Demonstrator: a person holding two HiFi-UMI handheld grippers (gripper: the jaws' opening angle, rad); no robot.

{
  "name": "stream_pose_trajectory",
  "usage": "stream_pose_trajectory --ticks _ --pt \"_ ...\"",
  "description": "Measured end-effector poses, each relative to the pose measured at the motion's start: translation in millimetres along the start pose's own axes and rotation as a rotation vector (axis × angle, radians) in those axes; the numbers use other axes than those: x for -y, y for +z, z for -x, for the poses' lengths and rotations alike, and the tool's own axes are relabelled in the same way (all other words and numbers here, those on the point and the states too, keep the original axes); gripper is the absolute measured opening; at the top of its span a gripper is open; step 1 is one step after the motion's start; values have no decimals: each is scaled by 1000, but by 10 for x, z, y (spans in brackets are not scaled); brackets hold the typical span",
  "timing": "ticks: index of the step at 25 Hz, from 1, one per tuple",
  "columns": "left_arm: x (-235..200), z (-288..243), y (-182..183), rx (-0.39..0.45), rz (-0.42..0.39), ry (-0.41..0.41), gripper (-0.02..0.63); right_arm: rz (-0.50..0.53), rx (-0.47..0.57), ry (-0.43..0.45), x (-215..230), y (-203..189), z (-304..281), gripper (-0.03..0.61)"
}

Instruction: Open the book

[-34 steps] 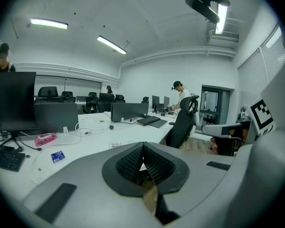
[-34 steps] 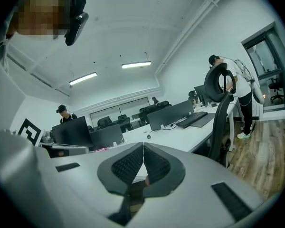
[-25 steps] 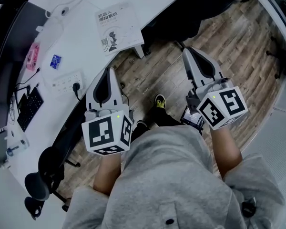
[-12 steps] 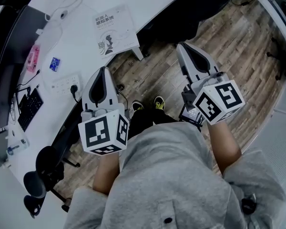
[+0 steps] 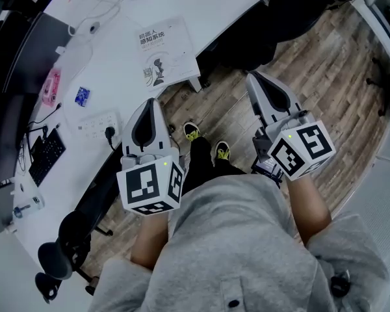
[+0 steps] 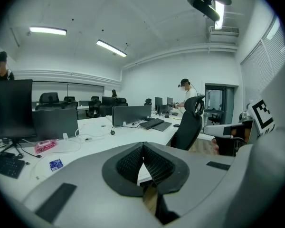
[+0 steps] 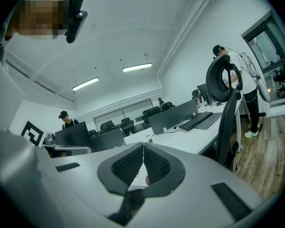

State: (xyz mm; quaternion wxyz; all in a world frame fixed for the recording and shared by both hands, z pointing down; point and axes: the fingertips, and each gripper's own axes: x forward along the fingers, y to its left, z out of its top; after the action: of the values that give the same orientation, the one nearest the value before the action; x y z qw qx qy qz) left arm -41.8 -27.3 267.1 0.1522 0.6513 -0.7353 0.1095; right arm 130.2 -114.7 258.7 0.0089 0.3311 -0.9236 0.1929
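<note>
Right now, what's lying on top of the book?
Nothing: the closed book lies bare on the white desk, its printed cover fully visible. Its pages and the desk beneath are covered.

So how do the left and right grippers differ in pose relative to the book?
The left gripper shows at the desk edge, just below the closed book; the right gripper hangs over the wooden floor, farther off. In the head view, the left gripper points nearly straight up and the right gripper leans up-left. Both are shut and empty.
</note>
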Motion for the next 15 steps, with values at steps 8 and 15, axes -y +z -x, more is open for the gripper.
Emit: stream_pose_trajectory --ticks 8,15 --pt "-245 -203 22 3 10 -10 9 7 -11 -14 -54 -22 -277 28" --pt "-352 -299 -47 -17 36 -10 9 10 -43 -15 -53 -64 -428 28"
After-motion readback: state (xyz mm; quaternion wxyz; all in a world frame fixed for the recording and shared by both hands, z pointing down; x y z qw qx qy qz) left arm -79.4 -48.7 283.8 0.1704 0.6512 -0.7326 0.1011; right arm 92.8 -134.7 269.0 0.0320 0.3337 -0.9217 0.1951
